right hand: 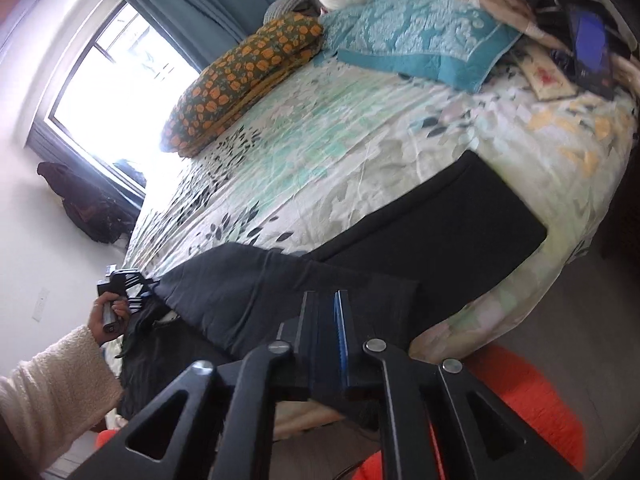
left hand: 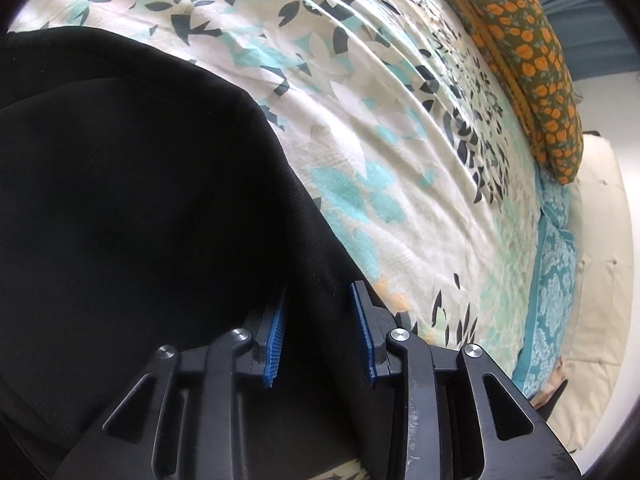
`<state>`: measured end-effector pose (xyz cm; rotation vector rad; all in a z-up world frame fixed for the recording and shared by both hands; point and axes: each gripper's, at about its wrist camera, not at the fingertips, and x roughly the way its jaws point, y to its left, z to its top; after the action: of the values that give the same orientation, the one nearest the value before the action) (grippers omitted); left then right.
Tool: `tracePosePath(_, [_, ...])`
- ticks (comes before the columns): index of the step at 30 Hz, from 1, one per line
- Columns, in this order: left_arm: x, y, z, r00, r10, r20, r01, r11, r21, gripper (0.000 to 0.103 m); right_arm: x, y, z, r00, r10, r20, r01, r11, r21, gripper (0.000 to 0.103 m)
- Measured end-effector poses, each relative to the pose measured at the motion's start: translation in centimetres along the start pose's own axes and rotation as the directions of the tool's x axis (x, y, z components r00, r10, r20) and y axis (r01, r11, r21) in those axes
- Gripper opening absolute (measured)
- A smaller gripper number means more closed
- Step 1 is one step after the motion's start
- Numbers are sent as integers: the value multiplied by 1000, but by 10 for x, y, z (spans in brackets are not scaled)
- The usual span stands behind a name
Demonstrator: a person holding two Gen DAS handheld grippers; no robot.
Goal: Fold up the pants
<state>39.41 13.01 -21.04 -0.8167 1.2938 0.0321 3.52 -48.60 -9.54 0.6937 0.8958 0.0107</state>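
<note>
Black pants (right hand: 432, 216) lie spread across the near side of a bed (right hand: 320, 152) covered by a leaf-print sheet in white, teal and dark blue. In the right wrist view one stretch of the cloth lies flat as a neat rectangle towards the right, while the part closer to the camera is bunched and lifted into a grey-black fold.

Left gripper (left hand: 320, 332): its jaws stand partly apart, the blue ribbed pads (left hand: 276, 340) on either side of a strip of the black cloth. A gap shows between pad and fabric, so the pads do not press on it. In the right wrist view this same gripper appears at the far left, held by a hand (right hand: 106, 312) in a cream fleece sleeve (right hand: 52, 384), at the raised edge of the pants.

Right gripper (right hand: 326, 332): its jaws sit narrow, only a slim gap between the fingers, over the near edge of the pants. I cannot tell whether any cloth is pinched between them.

At the far side of the bed rests a folded quilt (right hand: 244, 76) with orange flowers on dark green, and beside it a teal patterned pillow (right hand: 420, 32). A dark tablet (right hand: 592, 52) lies near the bed's far right corner. Bright window (right hand: 116, 88) with blue curtains behind
</note>
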Motion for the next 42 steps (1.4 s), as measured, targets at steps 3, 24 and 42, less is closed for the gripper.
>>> tracePosePath(3, [-1, -2, -2, 1000, -27, 3, 27, 999, 18, 21, 18, 6, -21, 986, 120, -117, -103, 984, 147, 74])
tracePosePath(24, [-28, -9, -8, 992, -117, 43, 114, 990, 79, 4, 63, -54, -93, 985, -143, -99, 172, 719, 674, 54])
tracePosePath(42, [-177, -16, -84, 936, -314, 161, 272, 933, 234, 3, -15, 39, 99, 962, -62, 265, 19, 987, 160, 4])
